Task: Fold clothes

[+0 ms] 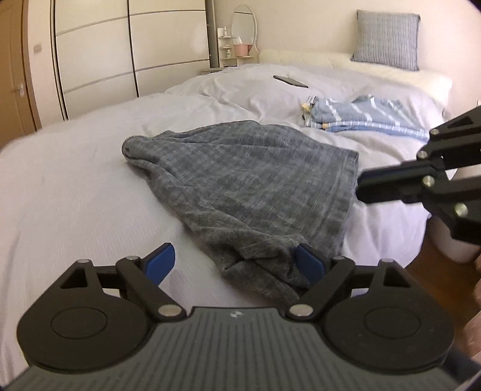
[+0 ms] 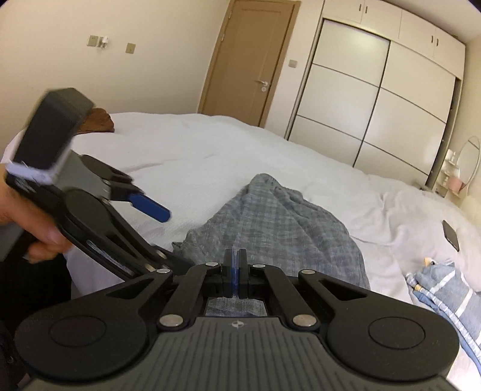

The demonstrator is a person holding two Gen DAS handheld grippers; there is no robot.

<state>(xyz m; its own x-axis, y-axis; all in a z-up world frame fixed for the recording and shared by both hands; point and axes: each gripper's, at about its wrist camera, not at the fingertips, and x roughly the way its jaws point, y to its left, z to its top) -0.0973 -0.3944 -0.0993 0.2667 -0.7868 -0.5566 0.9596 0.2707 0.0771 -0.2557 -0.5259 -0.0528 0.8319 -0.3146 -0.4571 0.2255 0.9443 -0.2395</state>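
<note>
White bedding covered the bed (image 1: 75, 186), with the grey garment (image 1: 249, 186) rumpled near its edge. From the left wrist, the left gripper (image 1: 234, 264) gaped wide over a bunched corner, likely lining up a grab. A phone (image 1: 290, 81) and folded striped clothes (image 1: 369, 115) lay well clear. From the right wrist, the right gripper (image 2: 234, 270) was clamped on the garment's hem, probably anchoring it.

1. A home bedroom: a wide bed (image 1: 75, 186) under white bedding, with a pillow (image 1: 386, 39) at its head.
2. Sliding-door wardrobe (image 2: 375, 99) along the wall and a wooden door (image 2: 249, 57).
3. An oval mirror (image 1: 244, 25) over small vanity shelves (image 1: 228, 51).
</note>
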